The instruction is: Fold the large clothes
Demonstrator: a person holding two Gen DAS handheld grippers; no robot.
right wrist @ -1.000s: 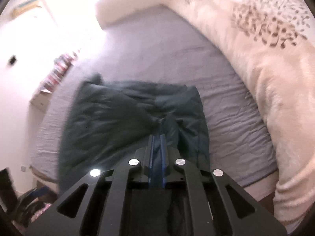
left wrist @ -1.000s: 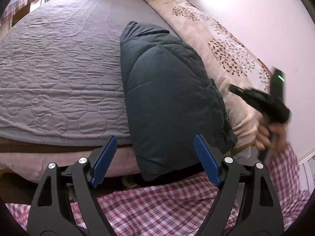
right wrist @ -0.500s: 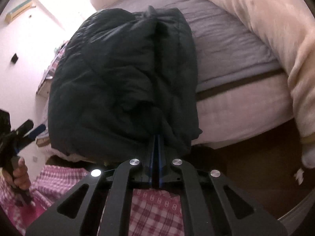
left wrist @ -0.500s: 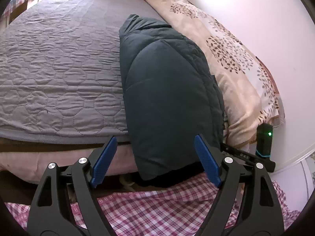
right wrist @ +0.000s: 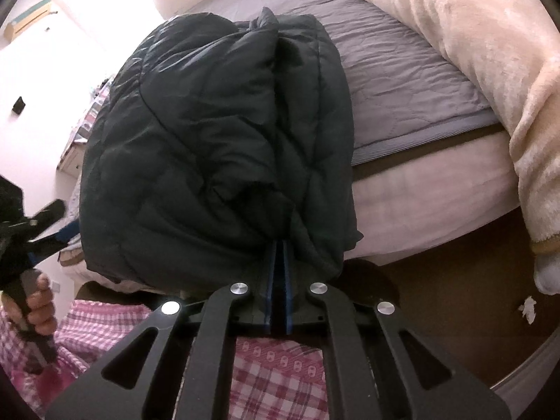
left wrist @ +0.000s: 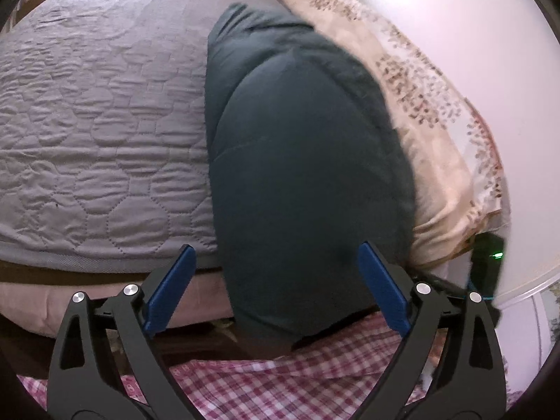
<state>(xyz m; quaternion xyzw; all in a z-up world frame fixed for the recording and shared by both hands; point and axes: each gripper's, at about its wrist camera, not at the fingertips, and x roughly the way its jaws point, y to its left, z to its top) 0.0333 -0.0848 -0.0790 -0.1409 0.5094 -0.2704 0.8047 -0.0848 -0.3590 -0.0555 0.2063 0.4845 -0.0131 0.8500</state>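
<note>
A dark teal puffer jacket (left wrist: 301, 161) lies folded lengthwise on the grey quilted bed (left wrist: 98, 133), its near end hanging over the bed's edge. My left gripper (left wrist: 276, 280) is open and empty, just in front of that hanging end. My right gripper (right wrist: 278, 248) is shut on the jacket's near hem (right wrist: 301, 245) at the bed's edge; the jacket (right wrist: 217, 133) bulges up ahead of it. The right gripper's body also shows in the left wrist view (left wrist: 486, 266), and the left gripper in the right wrist view (right wrist: 38, 231).
A cream floral duvet (left wrist: 427, 112) lies bunched along the wall side of the bed, also in the right wrist view (right wrist: 490, 52). The mattress side (right wrist: 420, 196) and brown floor (right wrist: 455, 280) are below. My pink checked clothing (left wrist: 280, 385) fills the near foreground.
My right gripper pulled the jacket's hem back toward the bed's edge, so the jacket now hangs over it. The left gripper moved slightly closer and stayed open.
</note>
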